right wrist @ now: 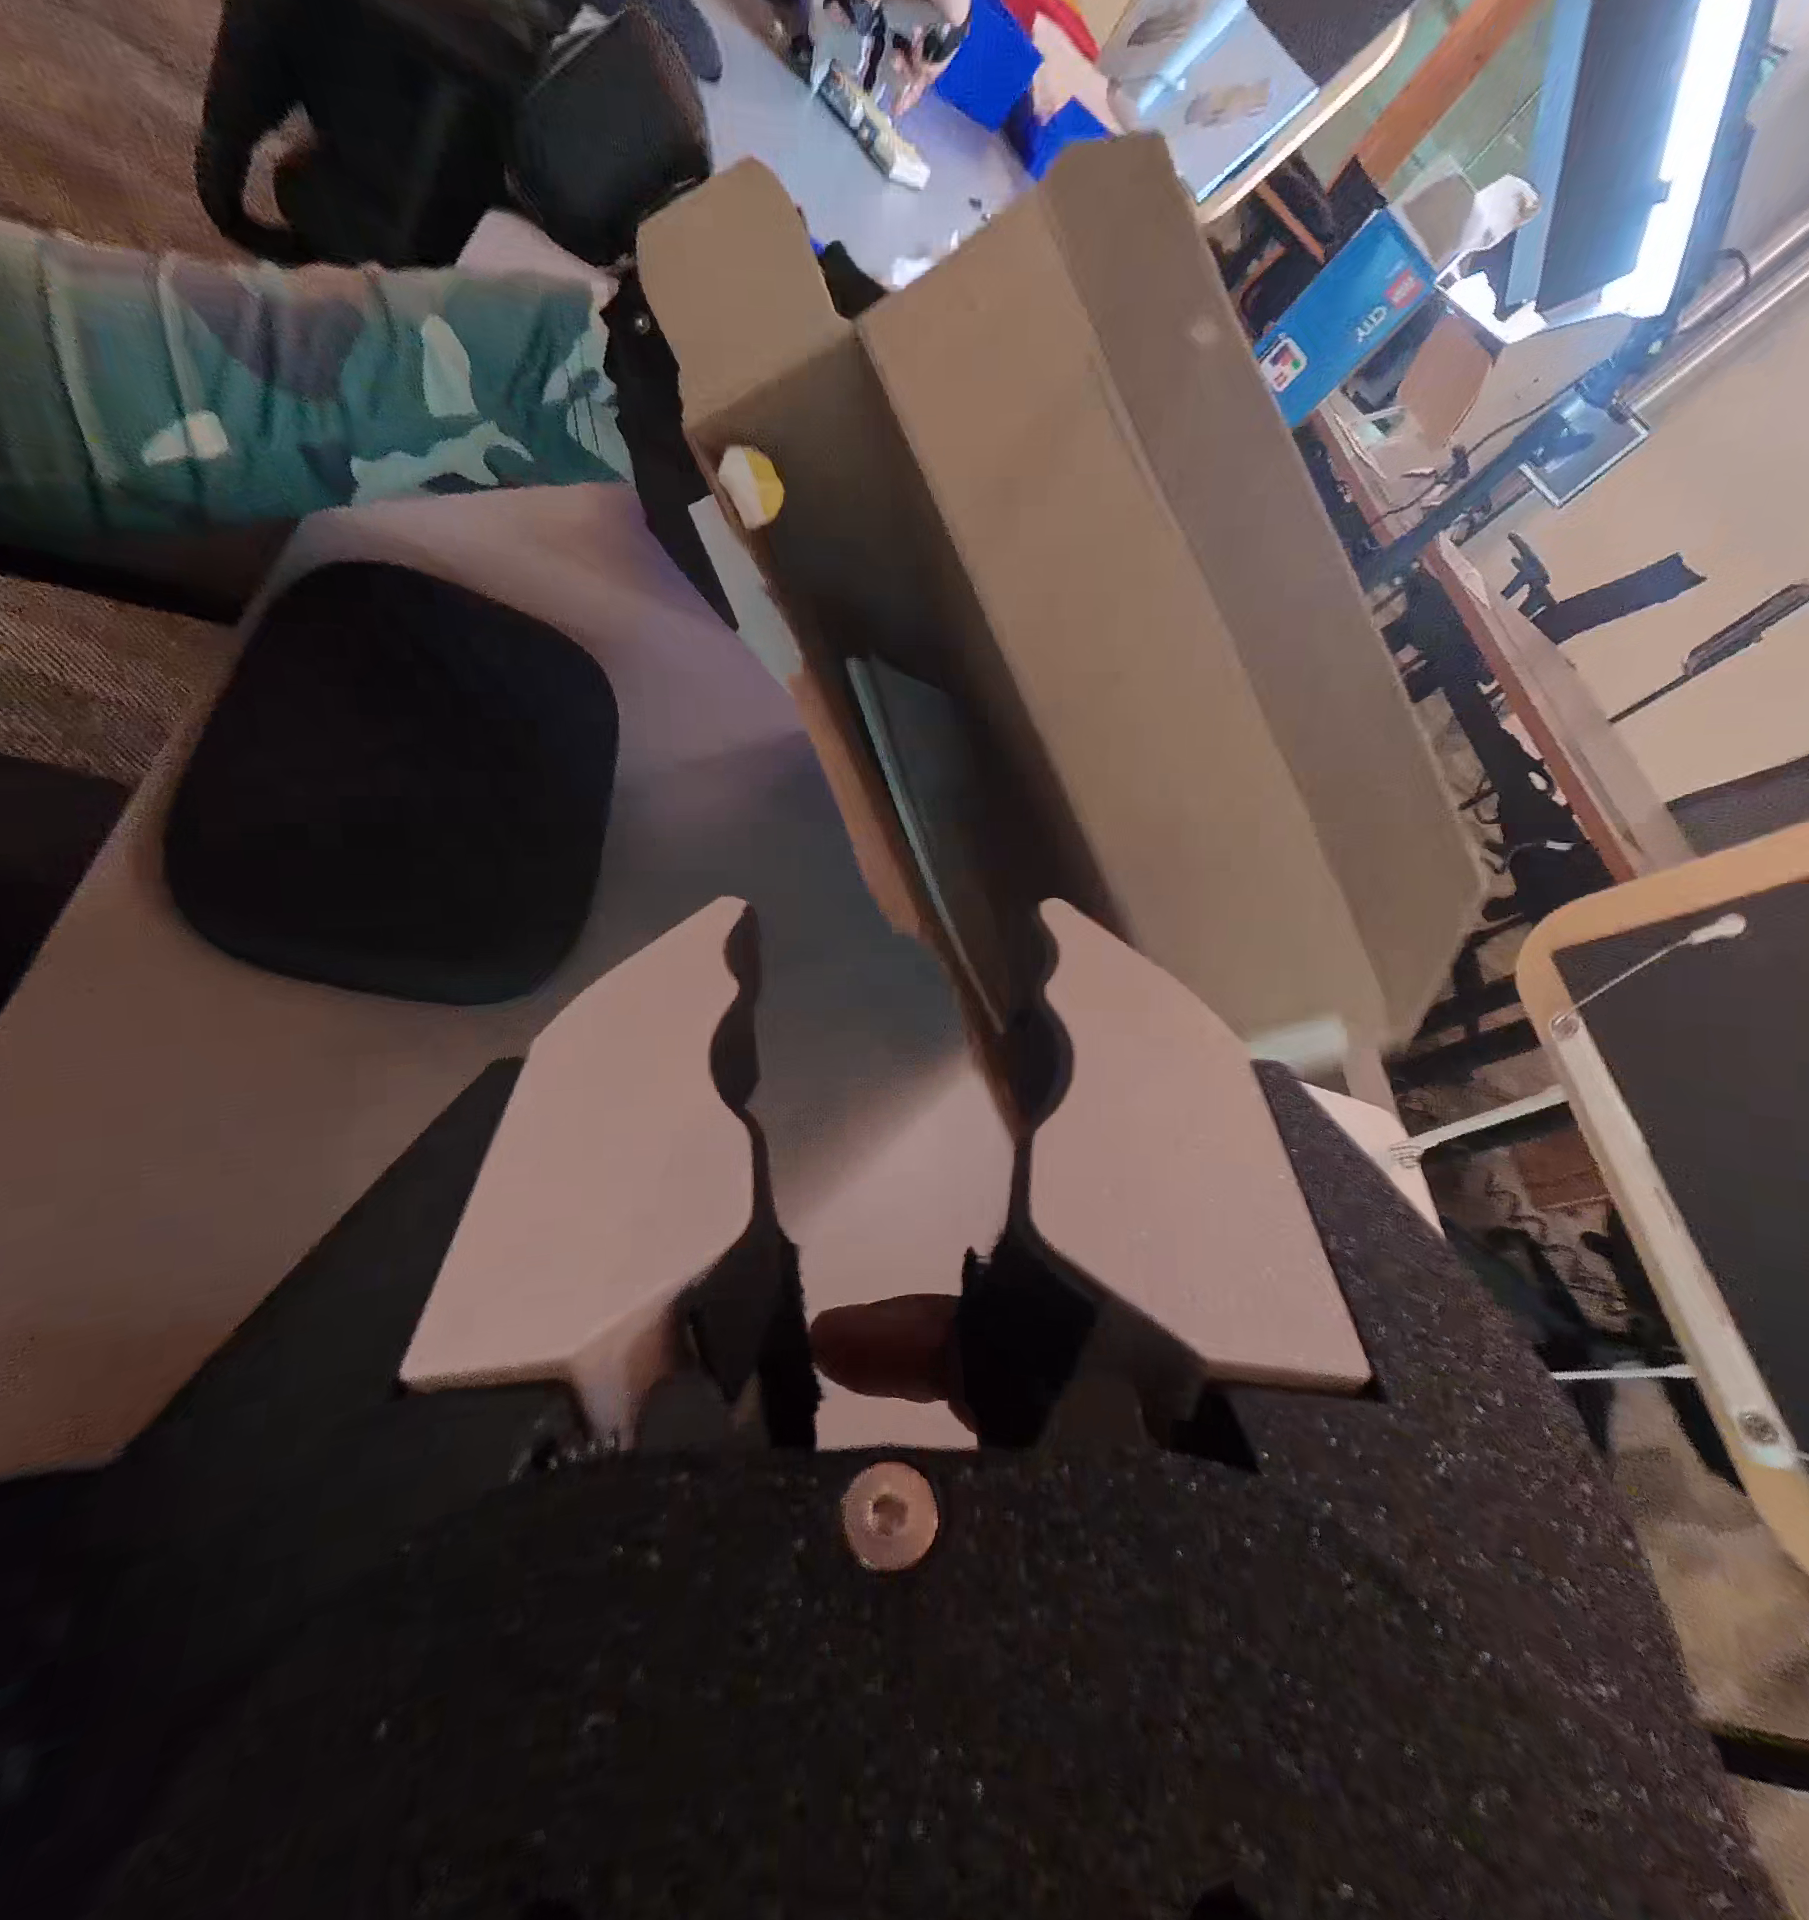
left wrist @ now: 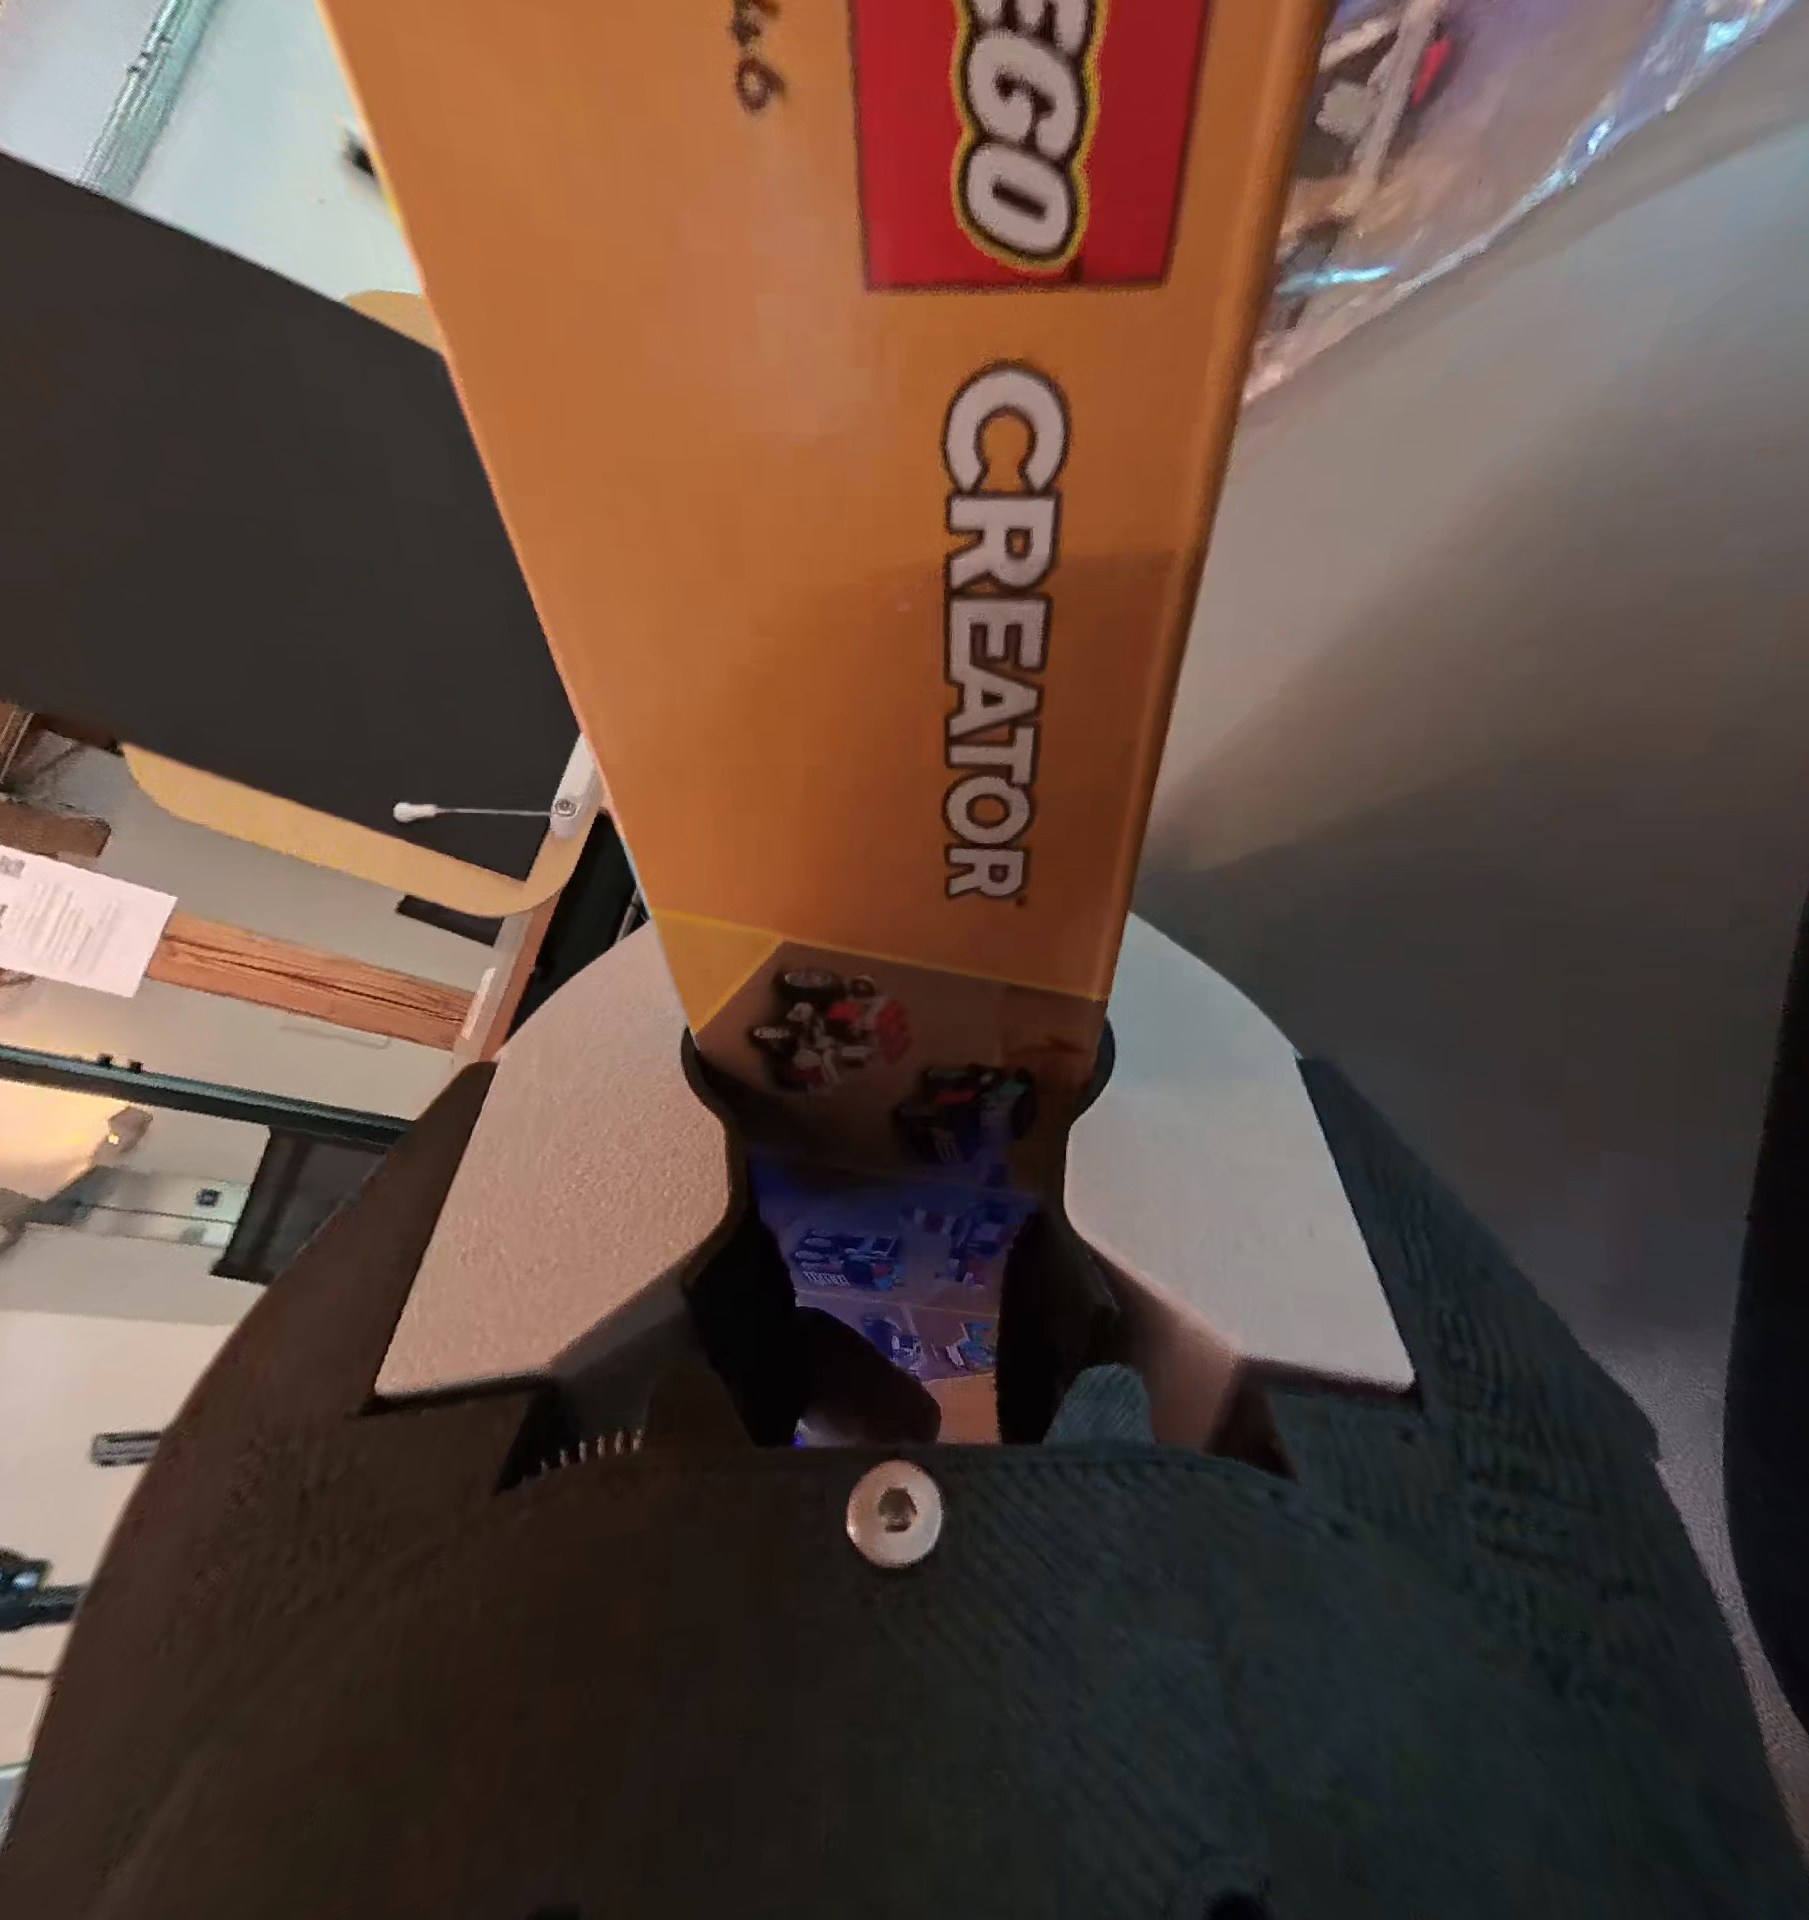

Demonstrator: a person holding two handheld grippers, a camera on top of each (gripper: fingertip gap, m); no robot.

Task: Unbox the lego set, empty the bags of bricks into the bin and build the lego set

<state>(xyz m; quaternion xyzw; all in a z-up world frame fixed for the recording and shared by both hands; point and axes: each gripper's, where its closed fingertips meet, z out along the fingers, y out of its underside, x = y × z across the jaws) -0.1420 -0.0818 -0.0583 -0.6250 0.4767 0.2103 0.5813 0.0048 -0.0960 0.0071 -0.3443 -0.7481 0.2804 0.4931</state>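
Observation:
My left gripper (left wrist: 895, 1049) is shut on the end of the orange lego box (left wrist: 827, 540), which stretches away from it above the grey table (left wrist: 1502, 675). In the right wrist view the same box (right wrist: 1066, 582) is open towards me, its grey-brown flaps spread. A dark booklet (right wrist: 921, 769) and a white bag with a yellow piece (right wrist: 752, 484) show inside. My right gripper (right wrist: 895, 920) is open and empty at the box's mouth, the box's near edge against the inner side of its right finger (right wrist: 1139, 1122). A black rounded bin (right wrist: 391, 779) sits on the table to the left.
A person's teal patterned sleeve (right wrist: 256, 374) reaches in from the left behind the box. Black-topped tables with pale wood edges stand nearby (right wrist: 1731, 1195) (left wrist: 204, 499). A blue box (right wrist: 1347, 301) and a lit monitor (right wrist: 1627, 145) sit at the back right. Across from one pair of fingers to the other is roughly 15 centimetres.

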